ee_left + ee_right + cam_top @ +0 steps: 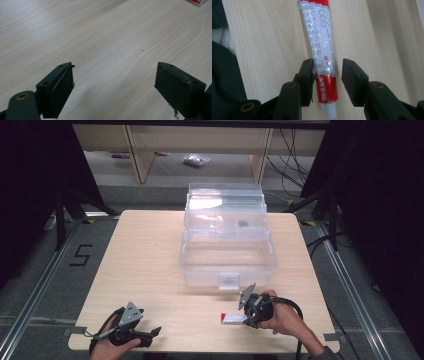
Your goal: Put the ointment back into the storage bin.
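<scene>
A red and white tube [322,50] with printed lettering lies flat on the wooden table [262,37], its white cap towards me. My right gripper [328,71] straddles its lower part: the left pad touches the tube's edge, and a small gap separates the right pad from it. From above, the tube [231,319] lies near the front edge with the right gripper [246,321] at its right end. At the front left, my left gripper [152,335] rests low over the table, and its jaws [115,75] stand wide open over bare wood.
A clear plastic box [227,245] with its lid raised stands at the middle back of the table [150,260], latch facing me and a small dark thing [243,224] in its upper tray. Floor rails run along both sides.
</scene>
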The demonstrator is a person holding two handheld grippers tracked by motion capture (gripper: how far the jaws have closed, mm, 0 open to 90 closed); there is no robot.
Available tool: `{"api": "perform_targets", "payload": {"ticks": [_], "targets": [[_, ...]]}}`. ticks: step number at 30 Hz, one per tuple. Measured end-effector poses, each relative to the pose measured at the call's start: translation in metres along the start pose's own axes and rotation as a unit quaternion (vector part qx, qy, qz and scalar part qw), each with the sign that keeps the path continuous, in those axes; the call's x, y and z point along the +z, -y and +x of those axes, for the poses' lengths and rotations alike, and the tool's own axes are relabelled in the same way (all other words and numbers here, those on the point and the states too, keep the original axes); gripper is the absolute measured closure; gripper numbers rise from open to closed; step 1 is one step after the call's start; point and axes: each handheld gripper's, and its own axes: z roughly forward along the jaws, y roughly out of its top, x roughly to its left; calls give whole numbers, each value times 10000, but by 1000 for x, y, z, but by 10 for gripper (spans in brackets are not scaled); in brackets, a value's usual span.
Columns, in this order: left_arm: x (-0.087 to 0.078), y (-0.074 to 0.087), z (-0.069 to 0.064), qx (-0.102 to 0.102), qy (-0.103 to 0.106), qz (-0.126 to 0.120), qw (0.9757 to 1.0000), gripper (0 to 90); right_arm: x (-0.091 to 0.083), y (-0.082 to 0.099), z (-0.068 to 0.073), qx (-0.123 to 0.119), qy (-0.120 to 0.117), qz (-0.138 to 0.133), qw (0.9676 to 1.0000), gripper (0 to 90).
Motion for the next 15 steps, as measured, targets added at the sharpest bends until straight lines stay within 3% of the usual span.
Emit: {"api": "perform_targets", "payload": {"ticks": [3,4,7,8,9,11,13,15], "targets": [[0,0,0,19,15,3,10000,149,2,-1,-1,-65,77,76,9999,634],[0,0,0,19,15,3,10000,149,1,-2,2,79,-2,126,9999,637],[0,0,0,20,15,-1,10000,149,3,-3,1,-59,-32,144,9999,644],[0,0,0,19,15,-1,10000,149,3,-3,2,78,30,258,9996,647],[0,0,0,11,-17,-4,10000,149,5,-4,0,-170,44,222,9996,657],[0,0,0,27,16,3,10000,149,5,-5,1,-36,39,340,9994,663],[0,0,0,3,-15,-10,10000,149,6,-6,0,-165,20,320,9994,663],[1,0,0,22,-3,-10,10000,149,8,-7,1,-71,5,451,9990,673]]}}
